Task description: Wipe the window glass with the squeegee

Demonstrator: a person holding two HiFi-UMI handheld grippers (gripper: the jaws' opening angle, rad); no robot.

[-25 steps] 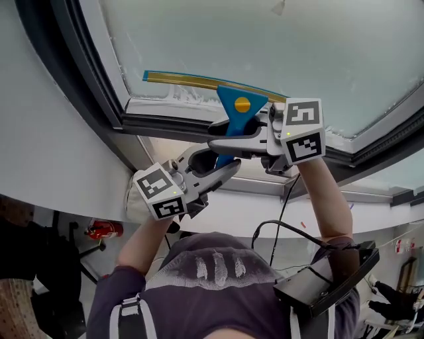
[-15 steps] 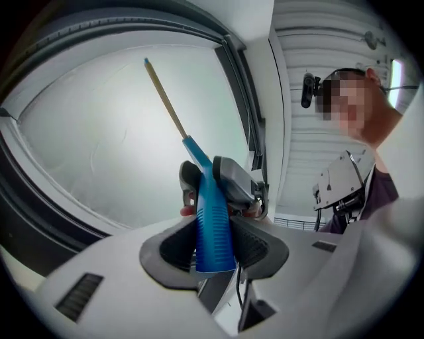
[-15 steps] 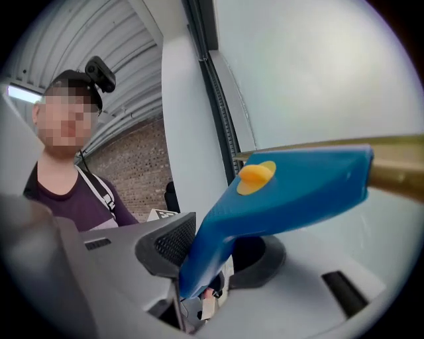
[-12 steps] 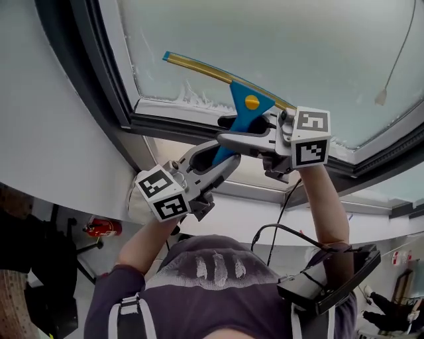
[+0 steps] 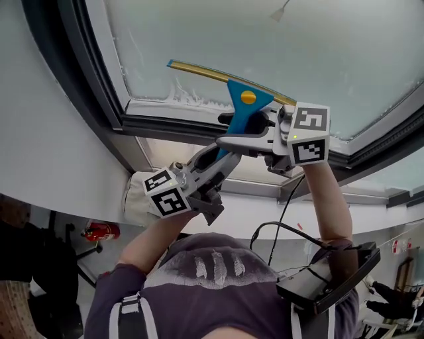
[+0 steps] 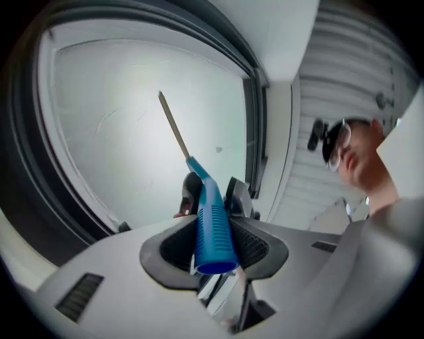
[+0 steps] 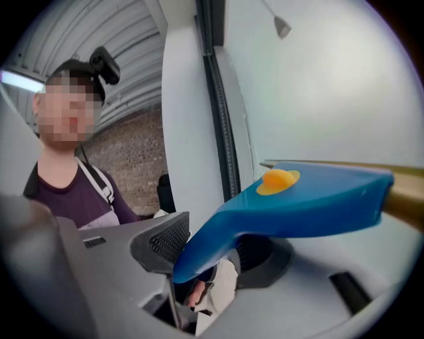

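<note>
nearest, the left gripper [image 5: 222, 162] is clenched on the lower end of the blue squeegee [image 5: 244, 109] handle, both pads pressing its ribbed grip. its marker cube [image 5: 169, 195] has rolled since a second ago and now shows different faces, while the hand has barely shifted.

just above it, the right gripper [image 5: 228, 132] has its jaws spread wide. they have just been opening, and the squeegee neck passes between them without being squeezed. a second ago they were closed on that neck.

the squeegee head with its orange button [image 5: 248, 97] stands at the window's lower edge. its brass blade [image 5: 205, 71] lies against the window glass [image 5: 265, 46], slanting up to the left. it was nearly level a second ago, swung steeper, and has eased back a little. its left tip has moved right, away from the frame.

edges: the blade's left tip stands near the dark window frame [image 5: 99, 86], with a strip of glass between. frosty residue [image 5: 192, 99] lines the bottom rail [image 5: 172, 126] just under the blade. the white wall [image 5: 46, 132] lies beyond the frame on the left.

open room: a broad stretch of pane runs above and to the right. a small cord pull [image 5: 279, 10] hangs at its top.
</note>
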